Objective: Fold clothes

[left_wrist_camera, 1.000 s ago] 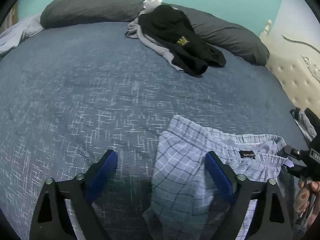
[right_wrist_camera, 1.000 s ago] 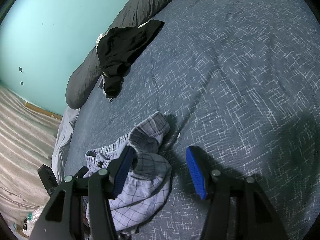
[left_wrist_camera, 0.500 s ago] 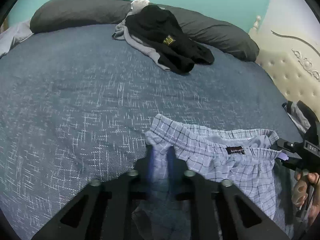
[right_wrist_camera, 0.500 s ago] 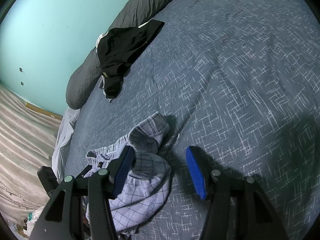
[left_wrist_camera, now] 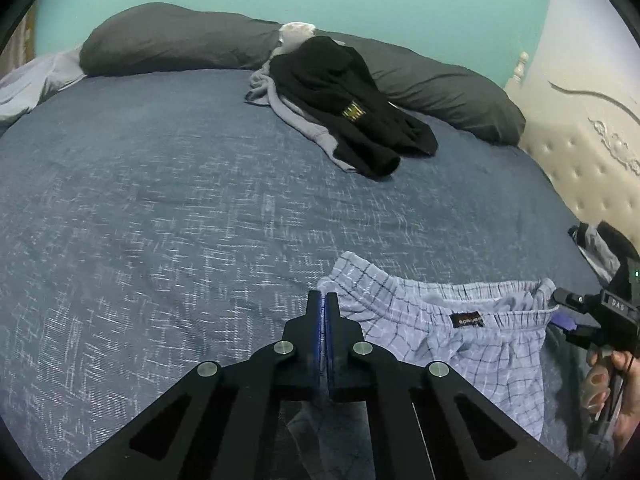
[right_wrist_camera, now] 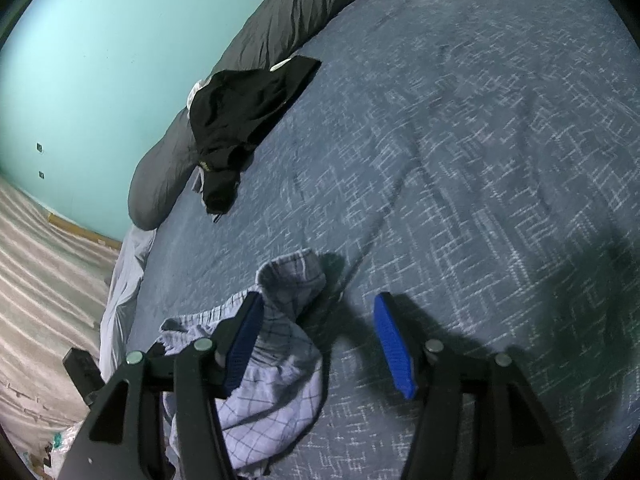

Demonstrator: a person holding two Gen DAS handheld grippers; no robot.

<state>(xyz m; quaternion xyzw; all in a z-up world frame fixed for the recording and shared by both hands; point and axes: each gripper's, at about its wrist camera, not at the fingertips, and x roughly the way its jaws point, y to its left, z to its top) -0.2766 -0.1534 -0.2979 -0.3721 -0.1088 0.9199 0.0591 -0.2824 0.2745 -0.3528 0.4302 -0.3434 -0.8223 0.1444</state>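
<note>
left gripper fingers pinching soft plaid shorts waistband | right gripper fingers gaping beside shorts | rumpled on woven bed

Left wrist: low over my bed, near its edge, facing the pillows | Right wrist: low, close, looking across the bed toward the teal wall | Shared: plaid shorts, black garment

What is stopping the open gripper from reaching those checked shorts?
Nothing visible. The right gripper hangs open just over the shorts, its left pad already at the cloth, with only bare bedspread under the other. The left gripper is shut beside the waistband.
</note>
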